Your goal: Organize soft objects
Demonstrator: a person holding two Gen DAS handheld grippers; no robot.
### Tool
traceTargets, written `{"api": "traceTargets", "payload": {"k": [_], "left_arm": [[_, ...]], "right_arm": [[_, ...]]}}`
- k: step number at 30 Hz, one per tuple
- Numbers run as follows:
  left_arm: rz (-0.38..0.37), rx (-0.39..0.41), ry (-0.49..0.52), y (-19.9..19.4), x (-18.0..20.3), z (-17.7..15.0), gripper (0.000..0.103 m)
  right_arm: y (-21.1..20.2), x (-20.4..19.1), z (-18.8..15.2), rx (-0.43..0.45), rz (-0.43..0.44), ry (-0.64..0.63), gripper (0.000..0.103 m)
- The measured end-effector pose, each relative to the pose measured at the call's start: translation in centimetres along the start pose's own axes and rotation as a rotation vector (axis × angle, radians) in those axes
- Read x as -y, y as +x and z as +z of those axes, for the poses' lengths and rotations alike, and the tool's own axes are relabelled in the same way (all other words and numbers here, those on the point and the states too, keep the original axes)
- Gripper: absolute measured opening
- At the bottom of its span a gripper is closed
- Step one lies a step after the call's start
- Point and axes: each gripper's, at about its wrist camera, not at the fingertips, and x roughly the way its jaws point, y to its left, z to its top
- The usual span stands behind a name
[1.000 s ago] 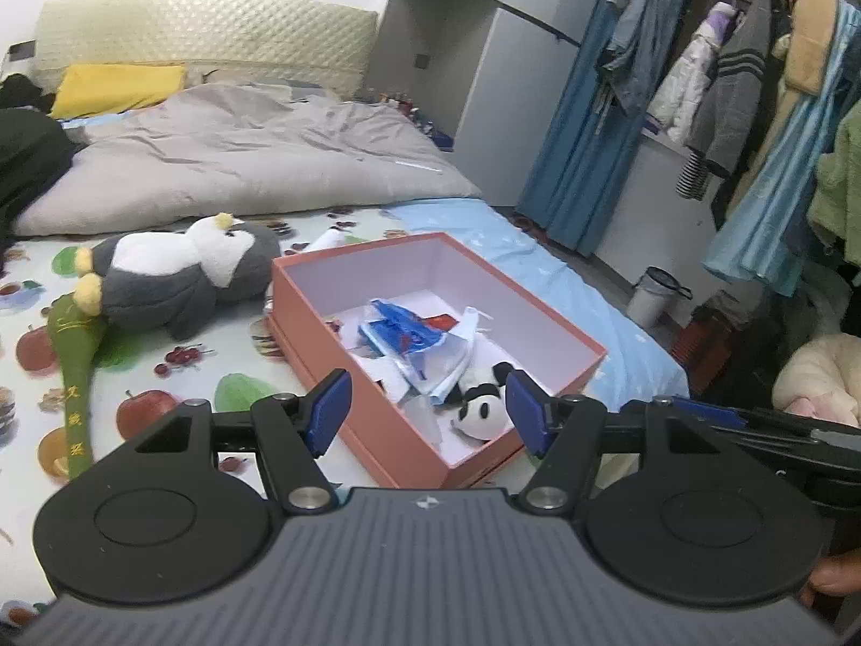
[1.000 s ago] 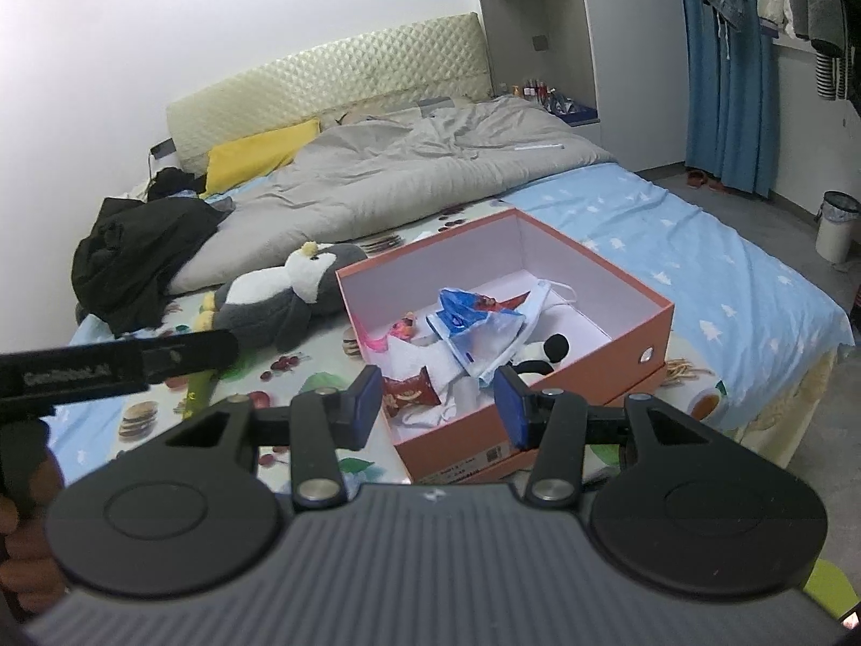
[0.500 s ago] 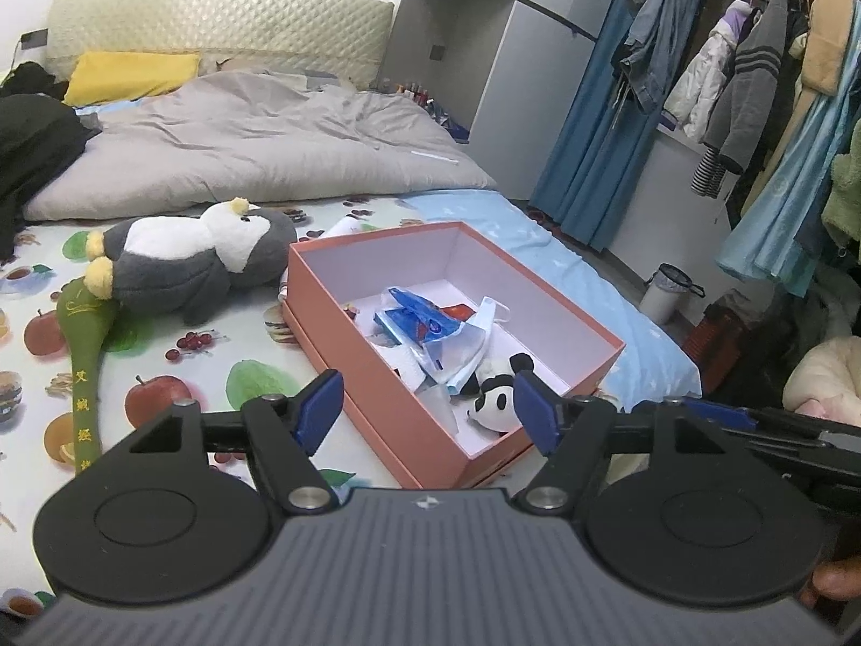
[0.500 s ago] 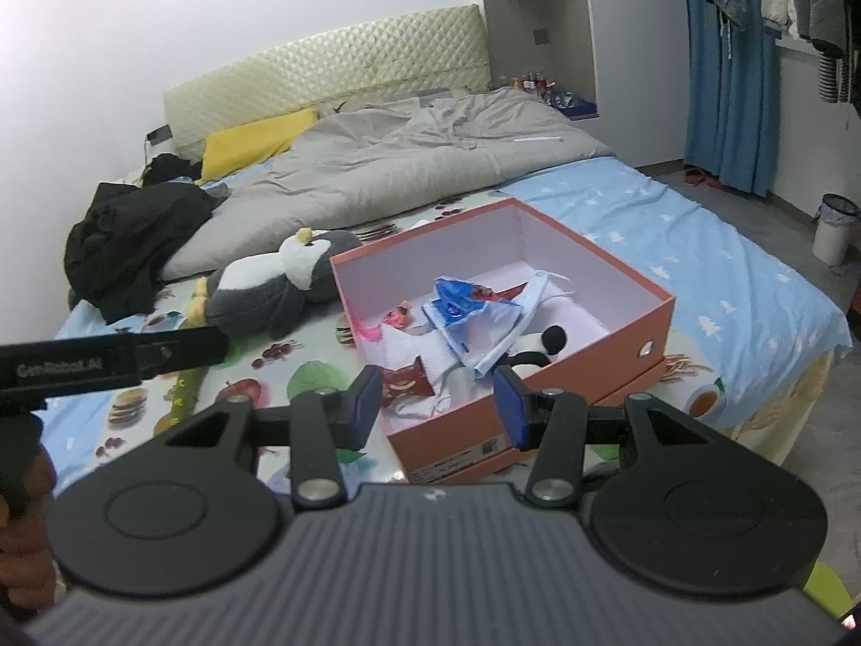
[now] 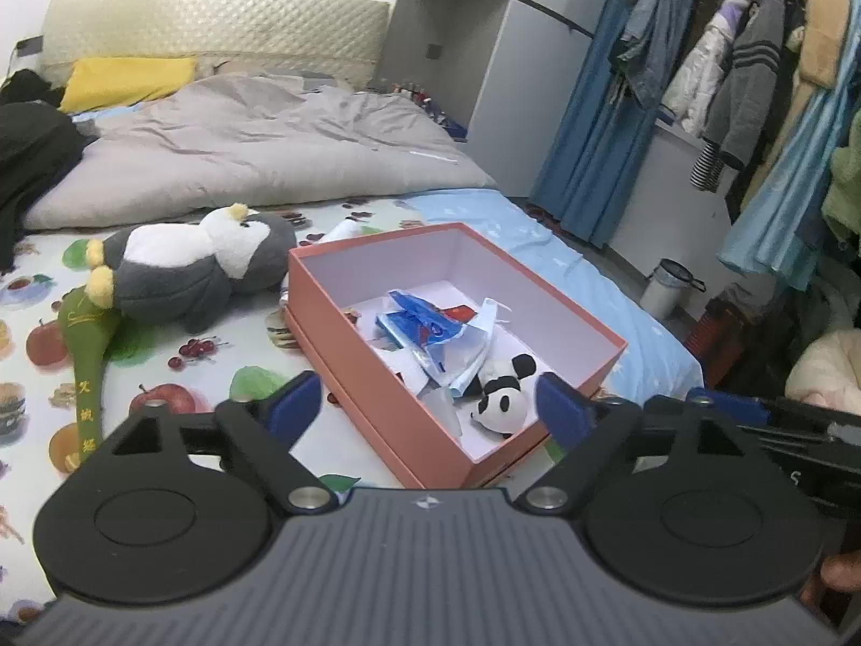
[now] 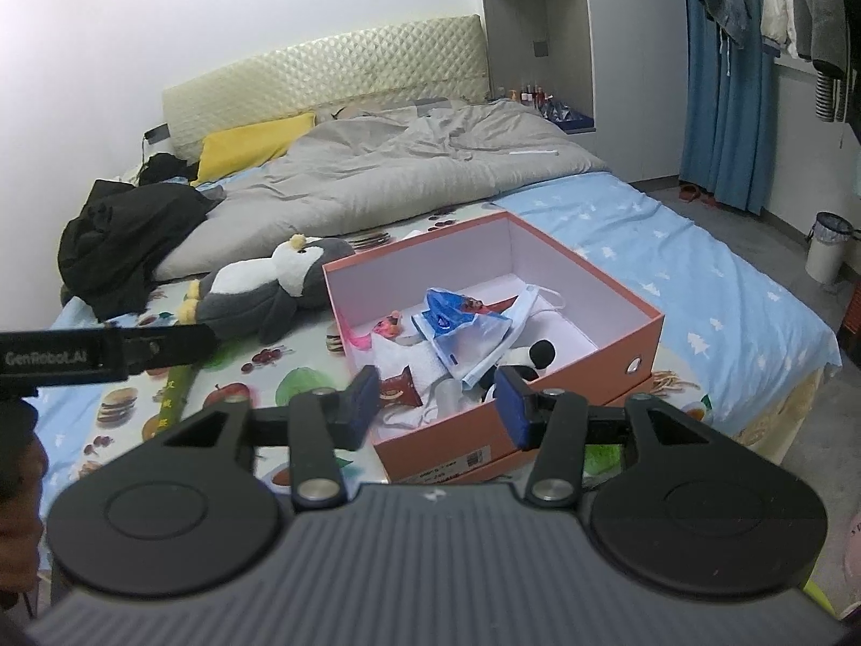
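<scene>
The plush penguin (image 5: 199, 269) lies on the bed (image 5: 48, 355), outside the salmon cardboard box (image 5: 344, 344) and touching or almost touching its far left corner. It seems to be the next soft thing to put away.

From the left hand-held gripper (image 5: 428, 404) it lies at about 10 o'clock, well apart. Its long axis runs nearly crosswise to the fingers, yellow feet at 9 o'clock and head toward the box. From the right hand-held gripper (image 6: 438, 398) it lies at about 11 o'clock, farther off, with the box corner partly in the way. The left hand looks nearer and has the clearer line.

Both hand-held grippers hover short of the box's near wall, jaws opening, the left wider, and nothing is between either pair. A small panda plush (image 5: 503, 401) already sits in the box's near corner, at 12 to 1 o'clock from the left gripper, beside a blue wrapper (image 5: 417, 323). A green stuffed stick (image 5: 86, 355) lies at the penguin's feet.
</scene>
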Motion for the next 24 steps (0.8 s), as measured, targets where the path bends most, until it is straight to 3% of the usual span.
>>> {"api": "traceTargets", "payload": {"k": [2,4,24], "left_arm": [[0.004,-0.002,0.011,-0.03,0.21,0.01,0.101],[0.007,-0.007,0.023,0.01,0.41,0.01,0.102],[0.059,-0.028,0.008,0.74,0.21,-0.12,0.103]], "right_arm": [[-0.18,0.09,0.06,0.015,0.001,-0.001,0.095],[-0.23,0.13,0.15,0.021,-0.011,-0.009,0.103],[0.28,0.60,0.01,-0.006,-0.018,0.006,0.103]]}}
